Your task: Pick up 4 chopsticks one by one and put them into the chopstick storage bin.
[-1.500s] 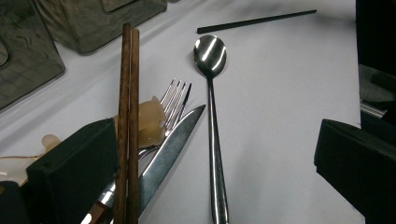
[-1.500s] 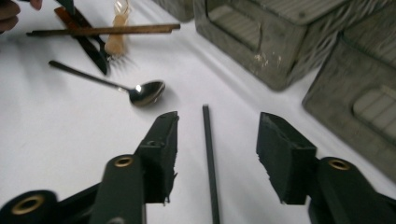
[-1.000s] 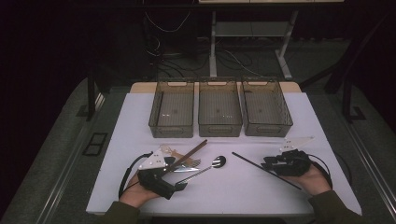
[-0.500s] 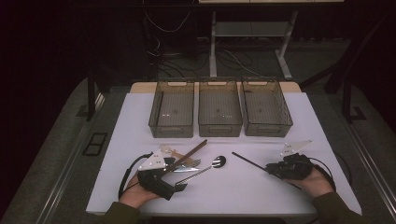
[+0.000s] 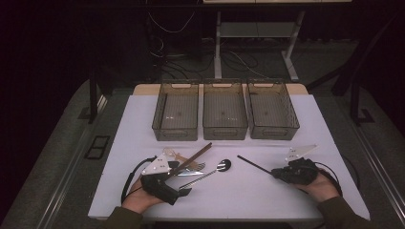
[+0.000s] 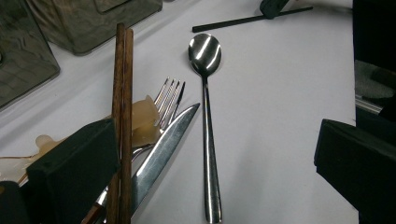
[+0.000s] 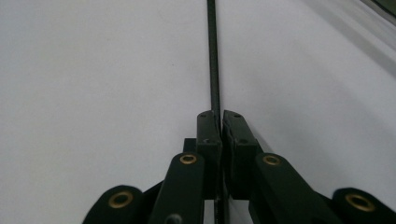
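My right gripper (image 5: 274, 172) lies low on the white table at the right. Its jaws have just been closing and now press on a thin black chopstick (image 5: 253, 164), which runs straight ahead from my right gripper (image 7: 220, 123) as the black chopstick (image 7: 212, 56). At the left, my left gripper (image 5: 179, 179) stands open beside a heap of cutlery. Between its wide jaws (image 6: 215, 140) lies a steel spoon (image 6: 208, 130). Brown chopsticks (image 6: 122, 93) cross its left jaw, over a fork (image 6: 170, 93), a knife (image 6: 163, 149) and a pale translucent piece (image 6: 140, 121).
Three translucent grey bins stand side by side at the back of the table: left (image 5: 175, 132), middle (image 5: 224, 131), right (image 5: 273, 131). Cables trail from both grippers. The table's front edge runs just below the hands.
The right gripper has slid a little toward the near end of the black chopstick and shut on it. The left gripper and the cutlery heap have kept still.
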`<state>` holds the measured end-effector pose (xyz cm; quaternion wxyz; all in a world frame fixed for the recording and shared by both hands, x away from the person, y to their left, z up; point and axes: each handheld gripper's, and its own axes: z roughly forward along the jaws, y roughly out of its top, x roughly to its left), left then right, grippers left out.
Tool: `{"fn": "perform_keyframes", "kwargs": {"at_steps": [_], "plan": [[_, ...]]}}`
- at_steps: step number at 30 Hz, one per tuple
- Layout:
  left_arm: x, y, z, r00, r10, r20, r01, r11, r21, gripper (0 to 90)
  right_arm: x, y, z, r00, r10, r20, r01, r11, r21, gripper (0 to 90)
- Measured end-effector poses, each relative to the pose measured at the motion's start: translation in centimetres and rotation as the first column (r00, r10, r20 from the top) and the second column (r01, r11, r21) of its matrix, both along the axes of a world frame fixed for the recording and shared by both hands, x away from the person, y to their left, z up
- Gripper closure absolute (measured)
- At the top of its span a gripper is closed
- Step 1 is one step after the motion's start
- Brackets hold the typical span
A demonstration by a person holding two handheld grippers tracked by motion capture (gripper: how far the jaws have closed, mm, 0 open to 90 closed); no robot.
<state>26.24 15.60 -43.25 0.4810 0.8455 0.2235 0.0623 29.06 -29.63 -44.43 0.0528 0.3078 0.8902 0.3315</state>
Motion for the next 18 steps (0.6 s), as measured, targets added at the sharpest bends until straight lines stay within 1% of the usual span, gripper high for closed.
{"fn": "perform_keyframes", "kwargs": {"at_steps": [3, 5, 9, 13, 18], "plan": [[-0.01, -0.02, 0.0, 1.0, -0.002, 0.001, 0.002, 1.0, 0.001, 0.0, 0.05, 0.09, 0.06, 1.0, 0.001, -0.001, -0.001, 1.0, -0.007, 86.3], [-0.01, -0.02, 0.01, 1.0, -0.002, 0.001, 0.002, 1.0, 0.002, 0.0, 0.11, 0.06, 0.07, 1.0, -0.004, -0.008, 0.004, 1.0, -0.002, 86.3], [-0.02, -0.02, 0.01, 1.0, -0.003, 0.002, 0.003, 1.0, 0.004, 0.0, 0.1, 0.11, 0.23, 1.0, -0.001, -0.006, 0.001, 1.0, -0.004, 86.3], [-0.02, -0.03, 0.0, 1.0, -0.004, 0.001, 0.004, 1.0, 0.006, 0.0, 0.08, 0.06, 0.73, 1.0, -0.002, 0.007, 0.002, 1.0, 0.016, 86.3], [-0.03, -0.08, -0.02, 1.0, -0.003, 0.0, 0.003, 1.0, 0.005, 0.0, 0.11, 0.01, 0.93, 0.9999, -0.005, 0.017, 0.005, 1.0, 0.018, 86.4]]}}
